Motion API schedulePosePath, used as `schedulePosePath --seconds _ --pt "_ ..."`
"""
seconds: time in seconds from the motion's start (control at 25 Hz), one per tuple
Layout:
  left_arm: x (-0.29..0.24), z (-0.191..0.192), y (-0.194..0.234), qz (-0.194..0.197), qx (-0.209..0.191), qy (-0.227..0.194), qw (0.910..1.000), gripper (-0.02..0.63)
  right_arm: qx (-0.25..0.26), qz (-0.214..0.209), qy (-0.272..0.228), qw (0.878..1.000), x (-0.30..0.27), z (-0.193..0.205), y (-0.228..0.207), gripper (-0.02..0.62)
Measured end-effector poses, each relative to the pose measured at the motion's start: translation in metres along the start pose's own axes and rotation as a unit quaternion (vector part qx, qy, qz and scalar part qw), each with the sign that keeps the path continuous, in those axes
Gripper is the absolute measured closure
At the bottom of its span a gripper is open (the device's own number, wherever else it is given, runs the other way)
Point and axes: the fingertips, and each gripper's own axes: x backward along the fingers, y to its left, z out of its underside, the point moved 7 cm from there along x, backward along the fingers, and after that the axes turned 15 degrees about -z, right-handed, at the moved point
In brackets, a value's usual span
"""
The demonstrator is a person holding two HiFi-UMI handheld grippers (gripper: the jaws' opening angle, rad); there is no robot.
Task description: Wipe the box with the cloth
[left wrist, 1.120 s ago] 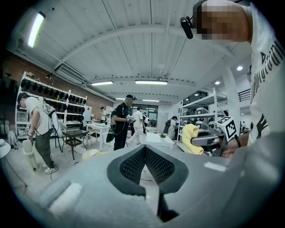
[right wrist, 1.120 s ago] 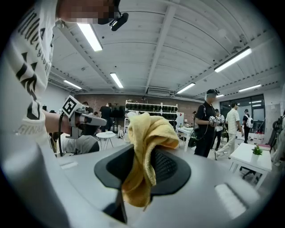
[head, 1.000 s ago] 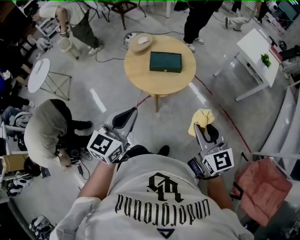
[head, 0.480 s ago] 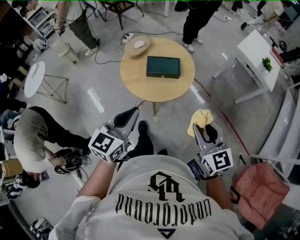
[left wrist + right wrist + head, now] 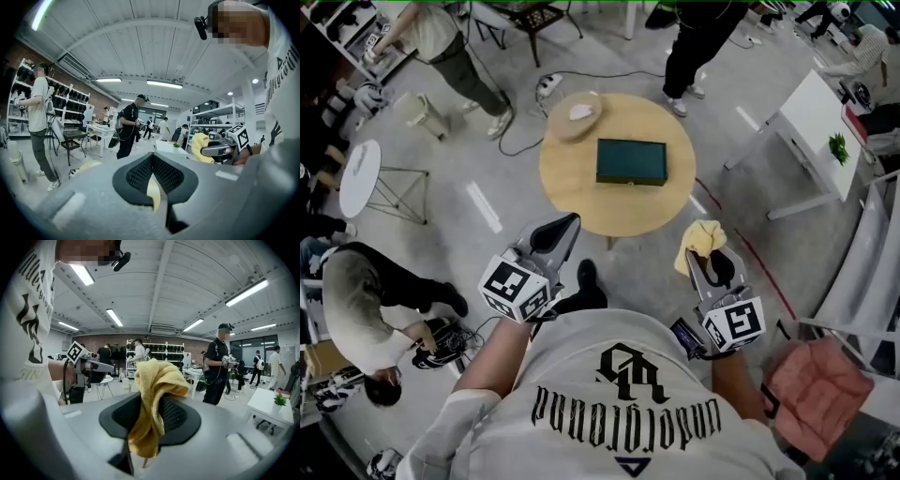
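Head view: a round light-wood table [image 5: 572, 192] is seen on the grey floor ahead, ringed by standing and crouching people, a white rectangular desk [image 5: 811, 117] and a small white round side table [image 5: 358, 173], with a shallow wooden bowl [image 5: 578, 114] set at its far edge. The dark green rectangular box [image 5: 631, 161] is laid flat near the table's centre, well apart from both grippers. The crumpled yellow cloth [image 5: 701, 239] is clamped in the right gripper [image 5: 709, 258], while the left gripper [image 5: 565, 228] is held closed on nothing.
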Motion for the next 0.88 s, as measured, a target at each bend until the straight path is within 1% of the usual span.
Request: schedulePosePath --seconds 0.12,0.28,0.52,0.64,0.88 --pt "-0.021 -0.008 0.027 0.010 0.002 0.008 0.9999 0.600 -0.002 0.004 0.000 1.000 -0.029 -0.013 -0.012 0.477" --pt "-0.045 -0.006 0.060 0.025 0.005 0.016 0.9996 0.600 0.000 0.013 0.003 1.000 -0.064 -0.018 -0.025 0.477" --pt "-0.066 -0.008 0.105 0.043 0.011 0.025 0.9987 0.600 -0.009 0.027 0.010 1.000 -0.109 -0.024 -0.029 0.477" --pt "-0.076 -0.009 0.115 0.049 0.011 0.028 0.9983 0.600 -0.013 0.029 0.012 0.999 -0.123 -0.024 -0.030 0.477" --pt "-0.093 -0.001 0.117 0.053 0.015 0.042 0.9976 0.598 -0.024 0.031 0.019 0.999 -0.129 -0.015 -0.044 0.477"
